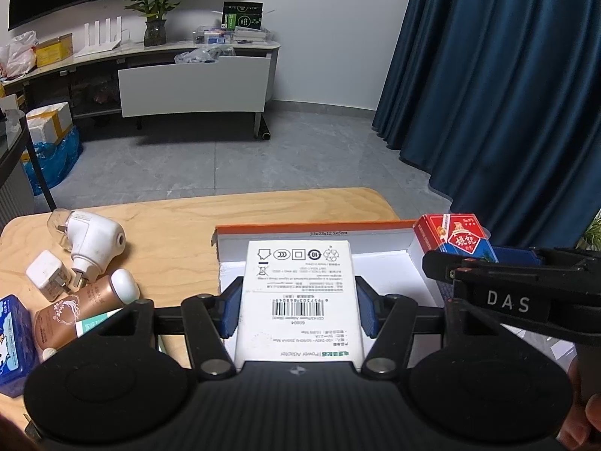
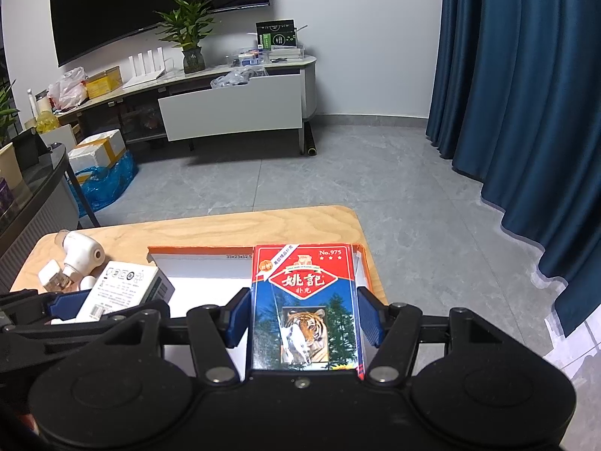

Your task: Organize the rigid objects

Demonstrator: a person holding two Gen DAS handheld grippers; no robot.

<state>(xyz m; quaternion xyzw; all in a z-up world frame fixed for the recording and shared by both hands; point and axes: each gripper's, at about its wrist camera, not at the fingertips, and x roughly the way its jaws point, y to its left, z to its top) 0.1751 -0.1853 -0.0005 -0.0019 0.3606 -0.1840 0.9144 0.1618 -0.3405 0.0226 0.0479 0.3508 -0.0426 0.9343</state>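
The left gripper [image 1: 298, 310] is seen at the lower centre of the left wrist view, its blue pads [image 1: 232, 310] closed against both sides of a white rectangular power-adapter box [image 1: 298, 293] printed with a barcode. The box is held above a shallow white cardboard tray with an orange outer rim [image 1: 379, 259], which occupies the centre right of that frame on a light wooden table [image 1: 180, 221].

The right gripper [image 2: 304, 315] is seen at the lower centre of the right wrist view, clamped on a red and blue playing-card box bearing a tiger picture [image 2: 304, 300]. This box is likewise held over the tray, toward its right side. In the left wrist view the same card box is noted at the right edge, above the black frame of the other gripper.

At the left of the left wrist view, loose items are recorded on the table: a large white plug-in charger [image 1: 95, 242], a small white cube adapter [image 1: 49, 274] touching it, a brown cosmetic tube with a white cap [image 1: 80, 308], and a blue carton [image 1: 13, 342] at the lower left edge.

A person's fingers [image 1: 588, 409] are partly visible at the lower right corner.
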